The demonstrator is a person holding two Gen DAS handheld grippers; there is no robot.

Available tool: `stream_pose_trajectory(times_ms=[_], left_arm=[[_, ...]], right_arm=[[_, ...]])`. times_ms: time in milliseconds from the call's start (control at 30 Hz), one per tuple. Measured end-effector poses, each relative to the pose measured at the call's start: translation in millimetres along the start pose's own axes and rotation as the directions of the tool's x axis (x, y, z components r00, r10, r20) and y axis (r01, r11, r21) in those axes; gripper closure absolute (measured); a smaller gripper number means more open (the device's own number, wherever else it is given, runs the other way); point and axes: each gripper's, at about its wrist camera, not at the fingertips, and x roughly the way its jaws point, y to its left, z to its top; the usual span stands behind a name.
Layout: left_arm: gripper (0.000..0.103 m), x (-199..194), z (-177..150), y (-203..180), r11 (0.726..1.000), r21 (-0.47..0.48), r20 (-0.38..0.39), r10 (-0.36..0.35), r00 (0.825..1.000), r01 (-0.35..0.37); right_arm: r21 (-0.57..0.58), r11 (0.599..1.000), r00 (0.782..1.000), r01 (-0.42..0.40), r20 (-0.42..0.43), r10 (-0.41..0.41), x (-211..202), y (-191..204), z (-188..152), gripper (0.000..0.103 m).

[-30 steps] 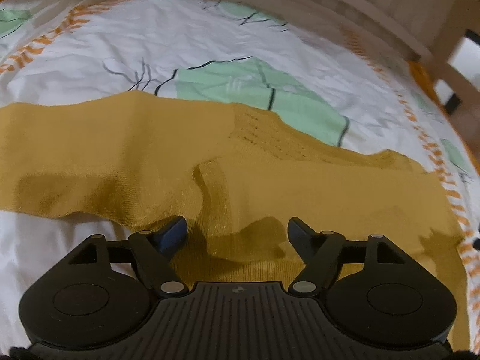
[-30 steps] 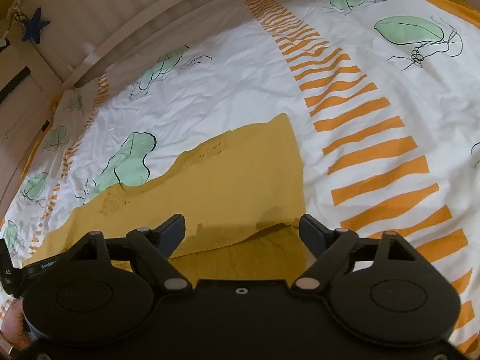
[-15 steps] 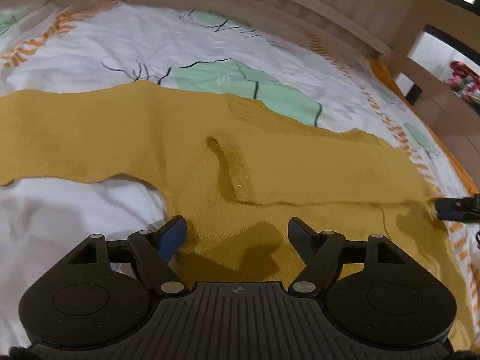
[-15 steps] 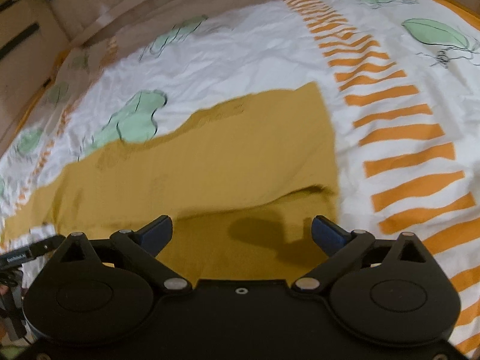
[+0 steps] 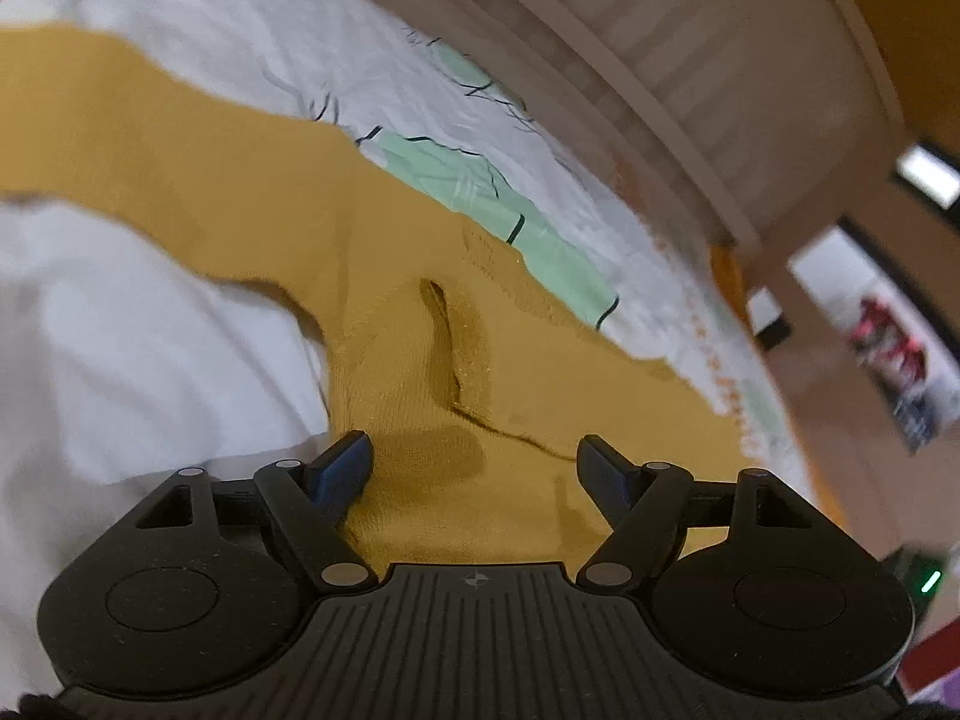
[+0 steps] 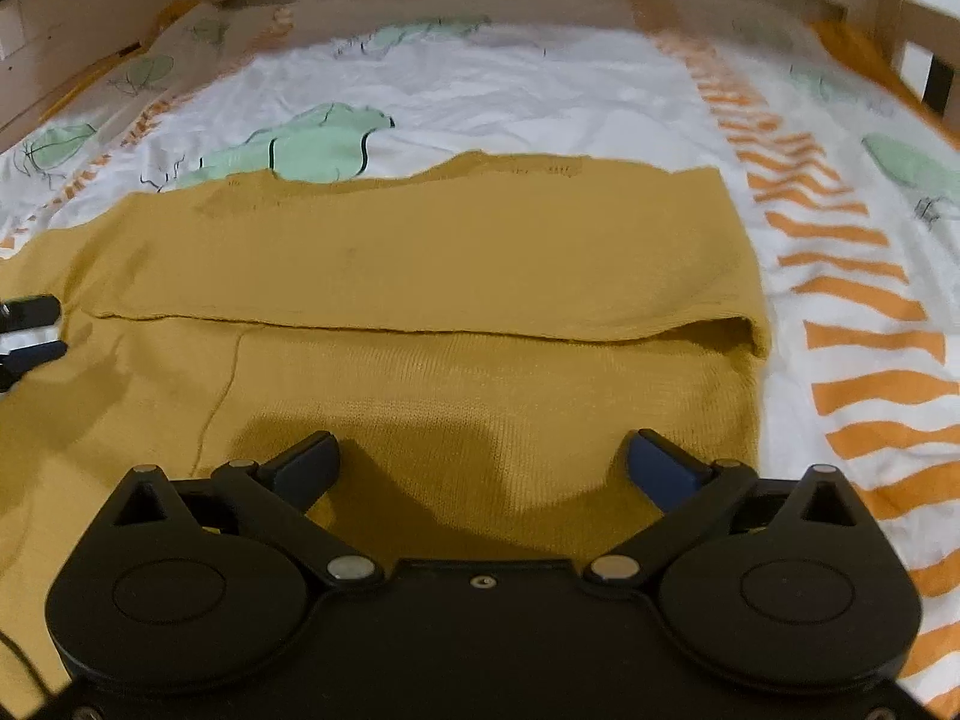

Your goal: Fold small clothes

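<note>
The mustard-yellow knitted garment [image 6: 420, 276] is lying part-folded on the white leaf-and-stripe printed bedsheet [image 6: 492, 90], its folded edge running from nine to three o'clock. The right gripper [image 6: 483, 459] has just been opening and is hovering wide, nothing between its jaws; the left gripper [image 5: 474, 462] is also gaping empty. Pinching one layer, or sheet too, is likely to undo the fold. No writing is showing.
</note>
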Motion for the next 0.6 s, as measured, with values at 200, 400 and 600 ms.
stream_pose_trajectory(times_ms=[200, 400, 600], left_arm=[[0.029, -4.1, 7.0, 18.3, 0.982, -0.176, 0.015, -0.071, 0.997, 0.073], [0.027, -41.0, 13.5, -0.4, 0.989, 0.015, 0.125, 0.147, 0.981, -0.15], [0.027, -90.7, 44.6, 15.7, 0.938, -0.026, 0.28, 0.338, 0.898, -0.345]], right_arm=[[0.022, 1.0, 0.995, 0.022, 0.093, -0.024, -1.9, 1.3, -12.8, 0.0], [0.007, 0.999, 0.993, 0.038, 0.111, -0.039, 0.0, 4.5, -12.8, 0.0], [0.021, 0.996, 0.99, -0.085, 0.116, 0.082, -12.7, 14.8, 1.0, 0.001]])
